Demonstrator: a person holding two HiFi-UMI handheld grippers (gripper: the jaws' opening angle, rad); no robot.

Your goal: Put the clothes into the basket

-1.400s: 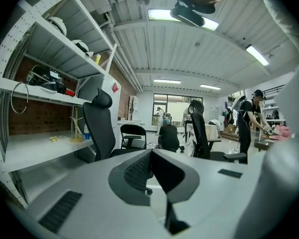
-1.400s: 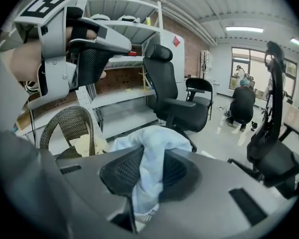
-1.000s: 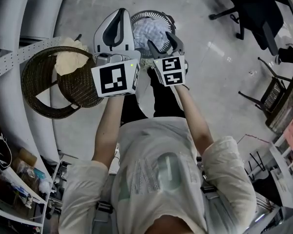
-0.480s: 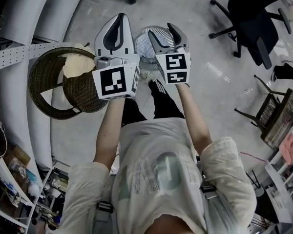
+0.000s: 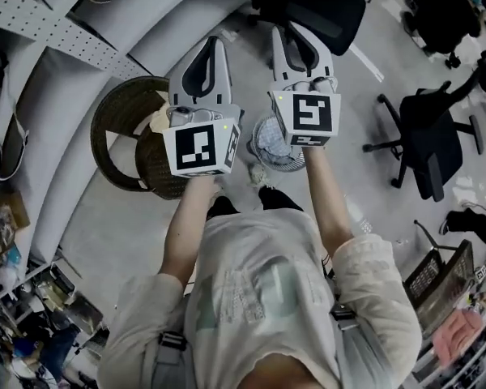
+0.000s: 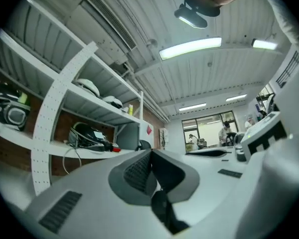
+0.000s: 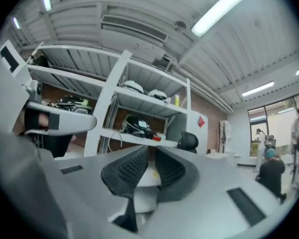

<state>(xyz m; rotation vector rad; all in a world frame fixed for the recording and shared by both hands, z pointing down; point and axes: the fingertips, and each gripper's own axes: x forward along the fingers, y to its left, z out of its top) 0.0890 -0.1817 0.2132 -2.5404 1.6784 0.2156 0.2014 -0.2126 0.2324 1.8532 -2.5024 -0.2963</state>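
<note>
Both grippers are held up, pointing roughly level at shelving. Left gripper (image 5: 211,45): jaws closed, empty. Right gripper (image 5: 290,32): jaws have just been closing to a narrow slit, nothing between them. On the floor below, pale clothes (image 5: 271,140) lie in the wire basket (image 5: 269,164). A cream cloth (image 5: 158,121) lies in the wicker basket (image 5: 117,120) beside it.

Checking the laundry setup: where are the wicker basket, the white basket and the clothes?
wicker basket (image 5: 155,168): head view, woven side.
white basket (image 5: 285,167): head view, near rim.
clothes (image 5: 269,141): head view, pale fabric heap.
</note>
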